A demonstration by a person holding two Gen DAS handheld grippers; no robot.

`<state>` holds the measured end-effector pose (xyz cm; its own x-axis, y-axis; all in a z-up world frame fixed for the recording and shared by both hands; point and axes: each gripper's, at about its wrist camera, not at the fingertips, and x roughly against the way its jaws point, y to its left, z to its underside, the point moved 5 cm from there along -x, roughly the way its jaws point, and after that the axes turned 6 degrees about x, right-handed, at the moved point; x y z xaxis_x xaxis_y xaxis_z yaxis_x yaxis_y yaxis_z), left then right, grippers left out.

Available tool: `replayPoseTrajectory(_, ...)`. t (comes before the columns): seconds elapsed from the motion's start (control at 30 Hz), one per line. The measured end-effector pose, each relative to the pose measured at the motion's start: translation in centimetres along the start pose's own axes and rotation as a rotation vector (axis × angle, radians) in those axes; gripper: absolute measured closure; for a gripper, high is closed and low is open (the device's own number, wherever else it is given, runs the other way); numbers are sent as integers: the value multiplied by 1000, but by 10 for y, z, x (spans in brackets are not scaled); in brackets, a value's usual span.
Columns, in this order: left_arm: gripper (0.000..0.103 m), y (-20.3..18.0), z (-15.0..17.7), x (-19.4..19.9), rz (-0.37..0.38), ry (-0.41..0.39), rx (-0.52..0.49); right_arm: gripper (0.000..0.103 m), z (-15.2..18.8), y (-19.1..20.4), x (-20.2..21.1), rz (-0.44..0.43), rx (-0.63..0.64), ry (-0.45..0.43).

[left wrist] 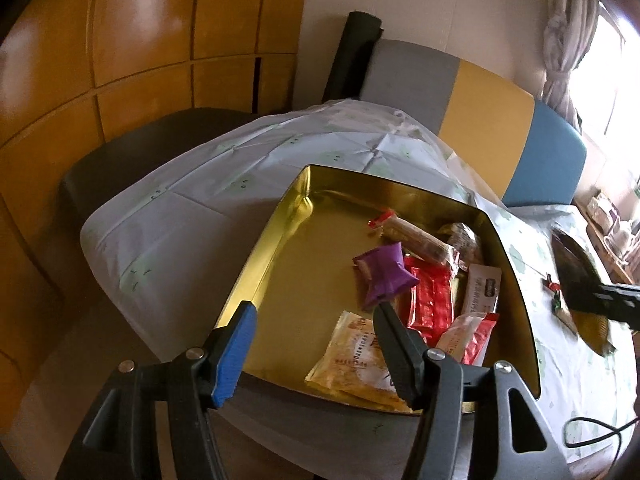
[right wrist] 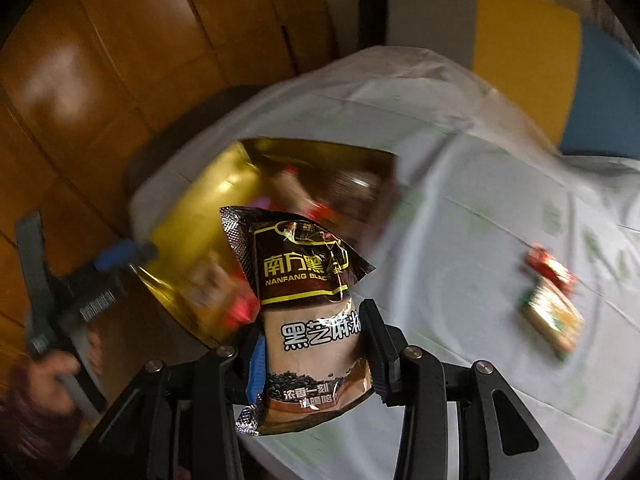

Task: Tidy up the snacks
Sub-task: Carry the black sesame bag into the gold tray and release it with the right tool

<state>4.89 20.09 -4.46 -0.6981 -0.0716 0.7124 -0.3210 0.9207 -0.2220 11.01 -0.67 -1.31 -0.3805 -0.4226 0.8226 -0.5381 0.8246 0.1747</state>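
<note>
The right gripper (right wrist: 316, 364) is squeezing a shiny brown sesame packet (right wrist: 310, 312) above the table. The left gripper (left wrist: 312, 320) is hanging open over the gold metal tin (left wrist: 280, 280). Next, I think, the packet needs dropping inside.

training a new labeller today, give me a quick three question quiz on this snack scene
1. True or false: the right hand-held gripper holds a brown sesame packet.
2. The purple snack lies: A) on the tablecloth, B) inside the gold tin, C) between the left hand-held gripper's pads.
3. Fill in: the left hand-held gripper stands ____ above the tin.

Key: 1 true. 2 B. 3 open, nothing between its blue pads.
</note>
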Motion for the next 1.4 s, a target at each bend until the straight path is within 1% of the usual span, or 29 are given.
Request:
replayPoseTrajectory(0.1,41,5,-1,2,17,-2,27,61,-19,14,-21,-37,-24,6)
replayPoseTrajectory(0.17,41,7,0,2,22,7,34,61,-30,21,-40,-42,-30,14)
replayPoseTrajectory(0.23,41,8,2,1,24,16,36,61,-37,25,-66,-24,-26,41)
replayPoseTrajectory(0.27,41,8,3,0,27,22,35,58,-38,25,-77,-16,-28,57)
replayPoseTrajectory(0.3,41,8,5,-1,28,29,33,58,-39,26,-89,-9,-17,70)
replayPoseTrajectory(0.33,41,8,7,-1,29,32,29,57,-37,26,-103,2,-3,96)
replayPoseTrajectory(0.4,41,7,10,-2,29,33,15,57,-30,20,-119,16,-14,142)
replayPoseTrajectory(0.47,41,5,11,-4,27,39,5,56,-25,19,-120,-10,-27,139)
replayPoseTrajectory(0.53,41,2,13,-7,27,48,1,56,-21,20,-113,6,-7,127)
replayPoseTrajectory(0.63,41,-1,14,-9,33,54,-4,62,-16,23,-104,-5,13,108)
replayPoseTrajectory(0.7,41,-4,15,-8,30,57,-13,62,-16,24,-103,-27,13,101)
replayPoseTrajectory(0.77,41,-6,16,-7,23,55,-17,63,-16,25,-105,-26,23,99)
replayPoseTrajectory(0.8,41,-6,16,-7,23,55,-18,67,-15,27,-108,-10,41,102)
replayPoseTrajectory(0.83,41,-7,16,-7,23,55,-19,72,-14,29,-112,-16,46,108)
replayPoseTrajectory(0.93,41,-8,17,-7,16,58,-23,76,-15,31,-119,-9,54,108)
replayPoseTrajectory(1.13,41,-11,16,-5,16,58,-35,75,-19,46,-122,12,118,104)
replayPoseTrajectory(1.23,41,-14,17,-4,12,58,-46,74,-14,49,-116,14,139,99)
replayPoseTrajectory(1.4,41,-18,17,-2,15,61,-57,73,-12,52,-99,18,161,58)
